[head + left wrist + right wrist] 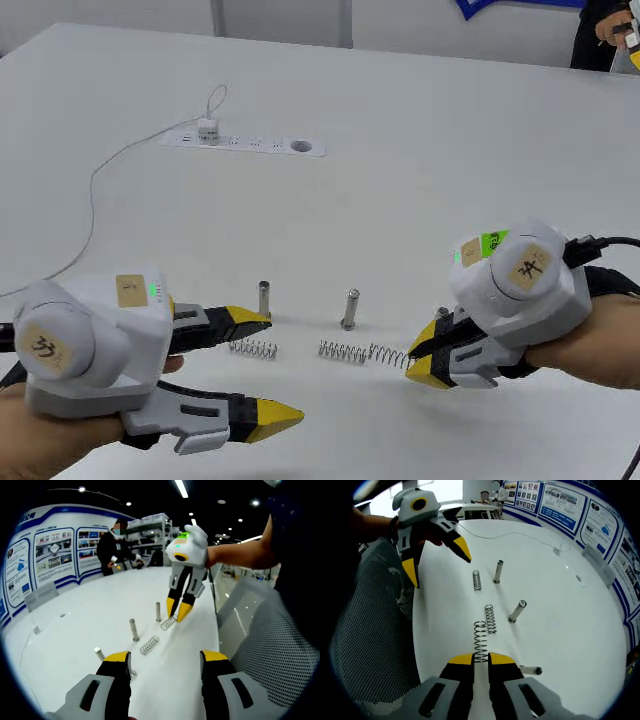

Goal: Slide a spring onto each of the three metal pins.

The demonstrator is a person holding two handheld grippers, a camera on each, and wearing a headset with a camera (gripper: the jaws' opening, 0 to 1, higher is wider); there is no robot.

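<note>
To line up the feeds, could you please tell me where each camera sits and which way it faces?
Head view: on the headset, looking down at the table; shows left tongs, right tongs, left hand, right hand.
Left gripper view: on the left tongs, facing across to the right tongs and forearm; own open jaws below.
Right gripper view: on the right tongs, facing the left tongs; own jaws pinch a spring.
Shared: all show the pins.

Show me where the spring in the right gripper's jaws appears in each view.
Head view: spring low, right of centre, at the tips of the right gripper.
Left gripper view: spring just above centre, under the right gripper's yellow tips.
Right gripper view: spring low centre, running up from the closed jaws.
Shared landmark: middle pin, standing close by.
</note>
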